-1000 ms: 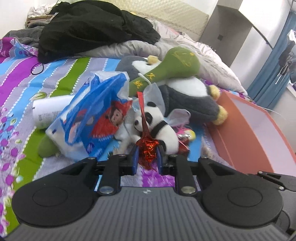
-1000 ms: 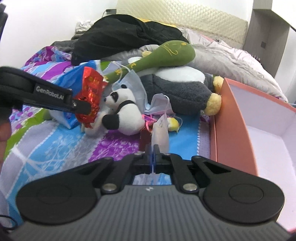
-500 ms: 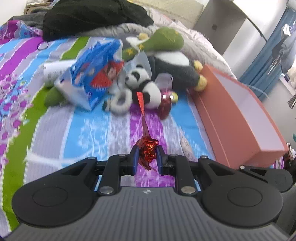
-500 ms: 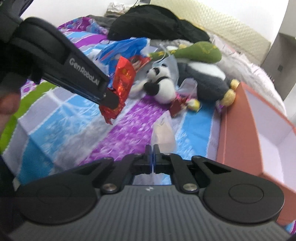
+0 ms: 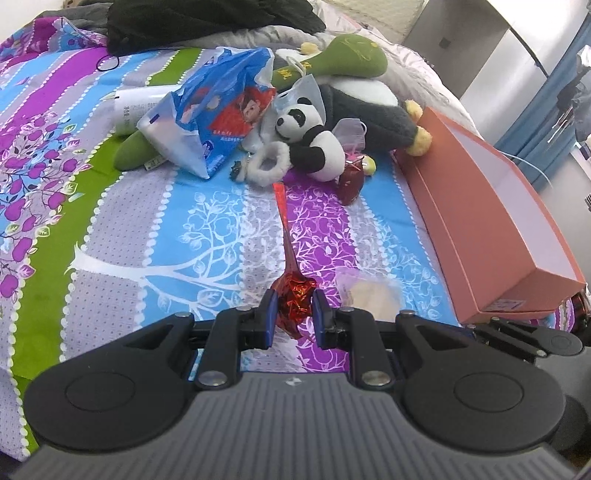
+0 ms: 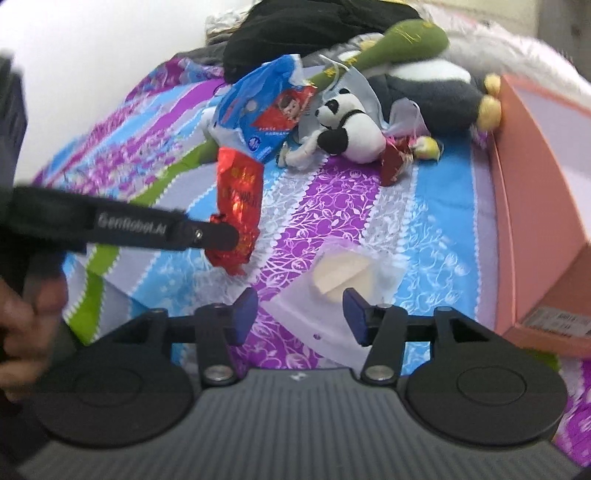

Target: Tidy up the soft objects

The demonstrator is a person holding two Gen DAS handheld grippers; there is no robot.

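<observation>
My left gripper [image 5: 292,312] is shut on a red foil wrapper [image 5: 293,291], held above the bedsheet; the wrapper also shows in the right wrist view [image 6: 238,206], with the left gripper [image 6: 225,236] clamping its lower end. My right gripper [image 6: 300,319] is open and empty. A clear packet with a pale wedge inside [image 6: 341,275] lies on the sheet just ahead of it, also seen in the left wrist view [image 5: 373,293]. A panda plush [image 5: 314,142], a blue plastic bag [image 5: 218,110] and a green plush [image 5: 332,62] lie piled further back.
An open orange box [image 5: 491,236] with a white inside stands along the right [image 6: 535,192]. A small dark red pouch [image 5: 351,179] lies by the panda. A white tube [image 5: 138,105] and black clothing [image 5: 207,22] lie at the back. A hand [image 6: 26,314] holds the left gripper.
My right gripper has opened and let go of the clear packet, which now lies on the sheet. Both grippers have pulled back from the pile, the left still holding the wrapper.
</observation>
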